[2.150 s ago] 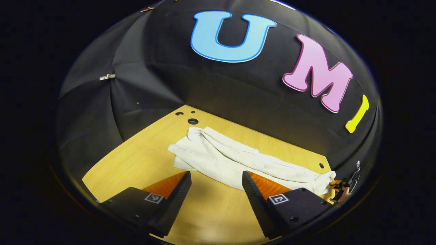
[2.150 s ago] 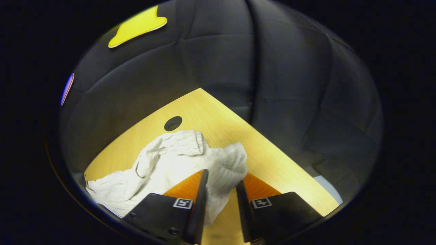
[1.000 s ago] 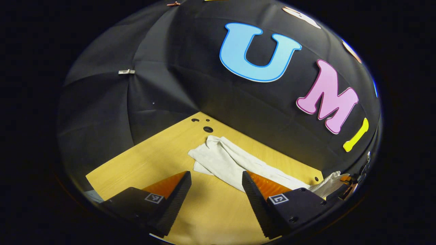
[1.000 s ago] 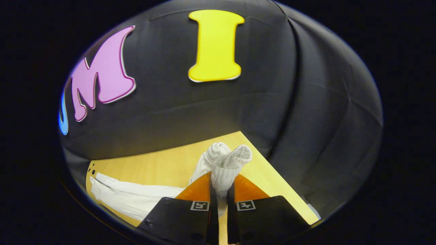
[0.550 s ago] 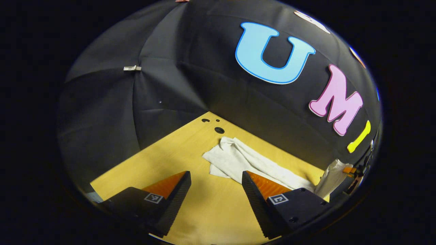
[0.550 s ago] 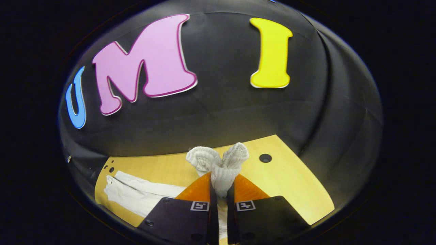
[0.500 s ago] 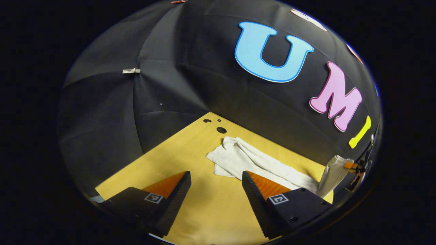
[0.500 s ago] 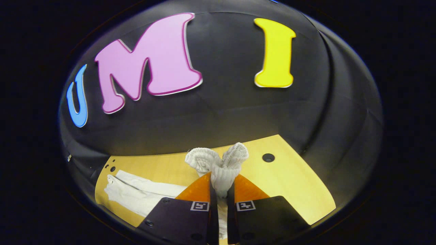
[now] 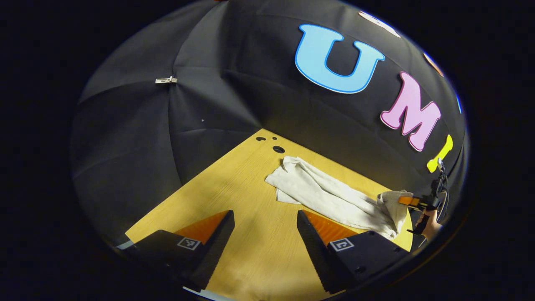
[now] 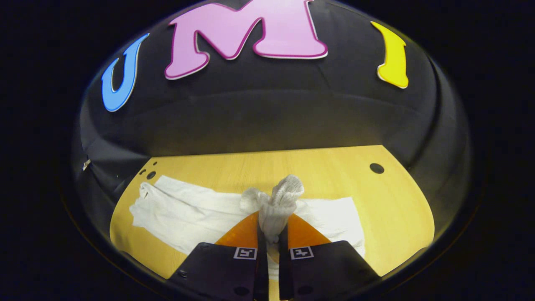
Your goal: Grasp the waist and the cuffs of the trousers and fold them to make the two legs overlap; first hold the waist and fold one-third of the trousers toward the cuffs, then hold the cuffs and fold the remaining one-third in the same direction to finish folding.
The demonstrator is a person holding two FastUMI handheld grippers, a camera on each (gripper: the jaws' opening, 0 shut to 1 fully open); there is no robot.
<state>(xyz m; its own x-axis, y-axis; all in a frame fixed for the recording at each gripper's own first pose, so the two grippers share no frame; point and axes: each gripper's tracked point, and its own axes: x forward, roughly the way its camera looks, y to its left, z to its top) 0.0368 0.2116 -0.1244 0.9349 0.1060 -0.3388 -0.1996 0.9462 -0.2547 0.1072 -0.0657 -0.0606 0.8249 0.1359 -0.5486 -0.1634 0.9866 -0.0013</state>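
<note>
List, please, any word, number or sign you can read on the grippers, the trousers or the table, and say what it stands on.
No readable word or number on any of them.
Left gripper: two square black-and-white markers, coded patterns, not text.
Right gripper: two like markers, patterns only.
Trousers: plain white, no print visible.
Table: bare wood, nothing to read.

Trousers [image 10: 188,213] lie on the desk [image 10: 334,163], stretching left of the right gripper [image 10: 271,234] jaws. Waist [image 10: 278,200] bunched between those jaws, above the legs.
</note>
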